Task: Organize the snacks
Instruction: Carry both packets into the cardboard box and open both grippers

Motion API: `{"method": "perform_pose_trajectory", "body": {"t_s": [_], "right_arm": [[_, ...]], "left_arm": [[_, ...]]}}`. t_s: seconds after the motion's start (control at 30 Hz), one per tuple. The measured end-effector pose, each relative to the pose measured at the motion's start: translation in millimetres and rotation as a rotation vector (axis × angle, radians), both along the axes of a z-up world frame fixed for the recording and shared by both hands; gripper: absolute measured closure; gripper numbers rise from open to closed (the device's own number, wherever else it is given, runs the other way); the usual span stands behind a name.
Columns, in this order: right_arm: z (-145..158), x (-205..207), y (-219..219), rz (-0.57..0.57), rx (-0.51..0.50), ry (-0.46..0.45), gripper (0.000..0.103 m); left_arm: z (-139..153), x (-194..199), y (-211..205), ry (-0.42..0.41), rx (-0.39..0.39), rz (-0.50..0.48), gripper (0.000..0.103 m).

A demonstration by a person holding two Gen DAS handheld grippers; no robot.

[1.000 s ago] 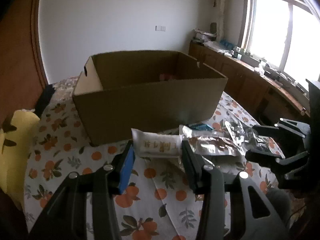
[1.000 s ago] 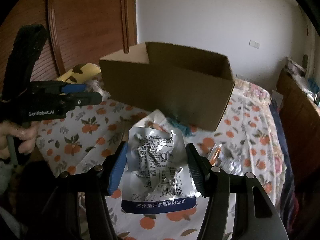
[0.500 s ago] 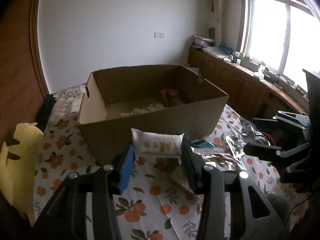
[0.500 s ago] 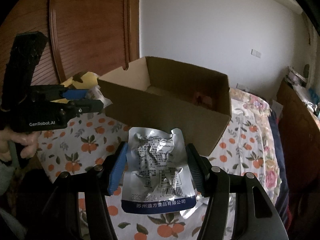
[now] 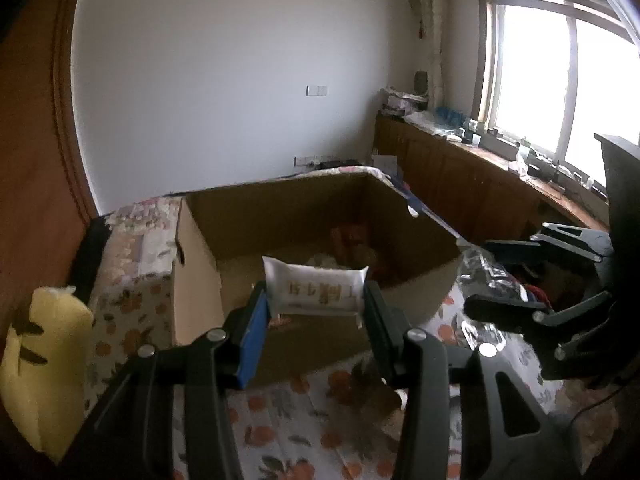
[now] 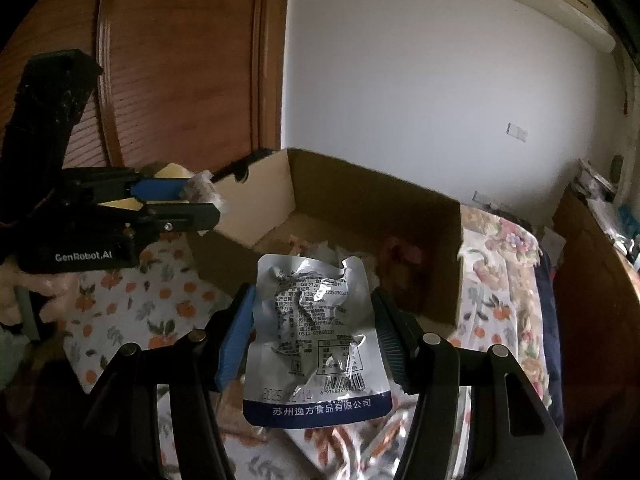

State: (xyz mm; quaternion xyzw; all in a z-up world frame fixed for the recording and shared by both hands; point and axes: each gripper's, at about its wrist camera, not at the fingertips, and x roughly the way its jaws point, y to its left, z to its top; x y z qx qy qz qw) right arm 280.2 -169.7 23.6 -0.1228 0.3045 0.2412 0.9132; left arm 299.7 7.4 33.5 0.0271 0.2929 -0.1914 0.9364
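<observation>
My left gripper (image 5: 314,300) is shut on a small white snack packet (image 5: 316,290) with brown print, held just above the near wall of an open cardboard box (image 5: 200,280). A silver foil pouch (image 6: 314,340) with a blue bottom band sits clamped in my right gripper (image 6: 312,320), in front of the same cardboard box (image 6: 420,224). Several snacks lie inside the box, among them a red packet (image 5: 352,240). In the left wrist view the right gripper (image 5: 532,280) shows at the right. In the right wrist view the left gripper (image 6: 200,204) shows at the left with its white packet (image 6: 204,188).
The box stands on a bed with an orange-print sheet (image 5: 304,424). More foil packets (image 6: 340,436) lie on the sheet below my right gripper. A yellow pillow (image 5: 44,356) lies at the left. A wooden wardrobe (image 6: 180,60) and a low cabinet (image 5: 480,192) under the window flank the bed.
Both grippers have risen and moved toward the box with their packets, so the box's inside now shows. The loose packets on the sheet have dropped out of the left wrist view.
</observation>
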Motion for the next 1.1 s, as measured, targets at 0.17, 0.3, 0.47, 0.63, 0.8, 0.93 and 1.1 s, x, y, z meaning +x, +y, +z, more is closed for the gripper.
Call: {"method": "perform_pose_trajectory", "body": {"t_s": [0.17, 0.3, 0.47, 0.63, 0.8, 0.93, 1.1], "right_arm": [[5, 23, 4, 0.004, 0.012, -0.012, 0.043], [5, 45, 4, 0.0, 0.031, -0.014, 0.043], [-2, 75, 7, -0.012, 0.045, 0.0, 0.043], [-18, 103, 6, -0.041, 0.073, 0.031, 0.043], [-30, 122, 2, -0.069, 0.106, 0.061, 0.043], [-39, 131, 2, -0.081, 0.09, 0.077, 0.043], [-52, 136, 4, -0.095, 0.072, 0.095, 0.043]], "left_arm": [[3, 27, 3, -0.015, -0.014, 0.002, 0.058], [1, 47, 7, -0.012, -0.03, 0.012, 0.058], [-9, 72, 9, -0.005, -0.025, 0.023, 0.058], [-29, 91, 10, 0.03, -0.025, 0.035, 0.058], [-45, 99, 6, 0.055, -0.022, 0.035, 0.058], [-52, 100, 4, 0.062, -0.016, 0.035, 0.058], [-58, 100, 0, 0.072, -0.011, 0.031, 0.057]]}}
